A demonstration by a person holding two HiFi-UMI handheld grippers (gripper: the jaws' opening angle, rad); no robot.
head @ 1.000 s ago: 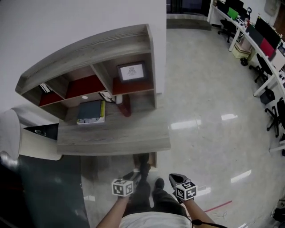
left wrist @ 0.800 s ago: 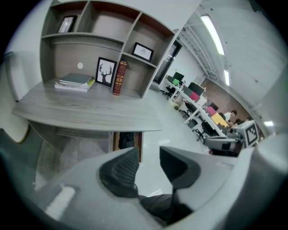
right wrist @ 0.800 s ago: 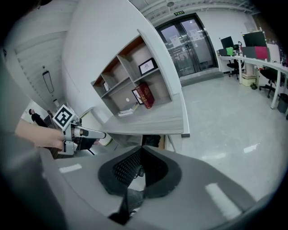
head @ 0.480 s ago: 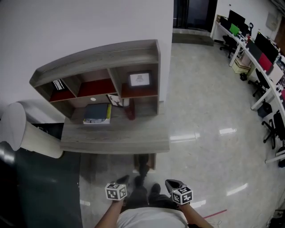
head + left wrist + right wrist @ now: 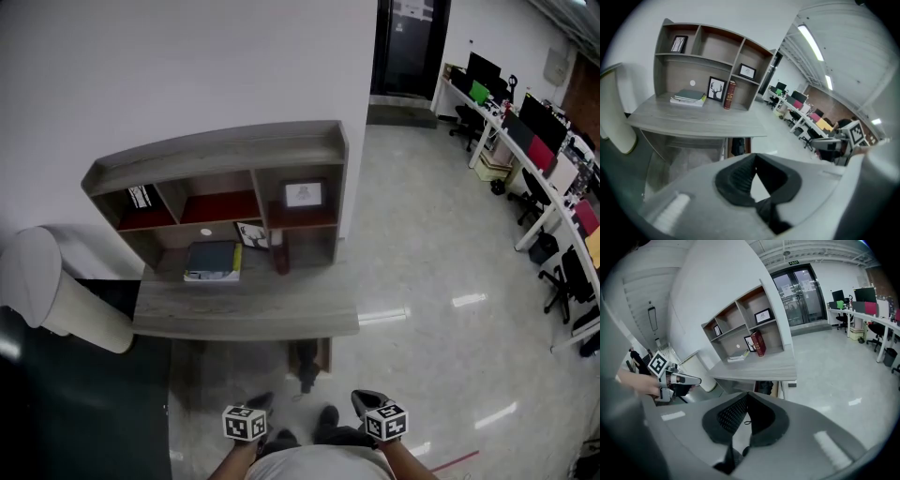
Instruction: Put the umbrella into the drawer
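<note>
A dark bundle, apparently the umbrella (image 5: 305,367), sits in a brown-sided drawer (image 5: 322,352) under the front edge of the grey desk (image 5: 244,314). It also shows as a dark shape (image 5: 737,146) in the left gripper view and as the umbrella (image 5: 764,387) in the right gripper view. My left gripper (image 5: 260,401) hangs well short of it, with its tips (image 5: 754,157) touching and nothing between them. My right gripper (image 5: 362,399) is level with it on the right, and its jaws (image 5: 746,395) also meet at the tip, empty.
A shelf unit (image 5: 225,192) on the desk holds picture frames, a red book (image 5: 281,255) and a flat stack of books (image 5: 212,261). A white chair back (image 5: 47,291) stands at the desk's left. Office desks with monitors (image 5: 534,150) line the far right, across the shiny floor.
Both grippers have drawn back from the desk and risen; the left one, beside the dark bundle a second ago, is now apart from it. The head view has lifted and shows more room.
</note>
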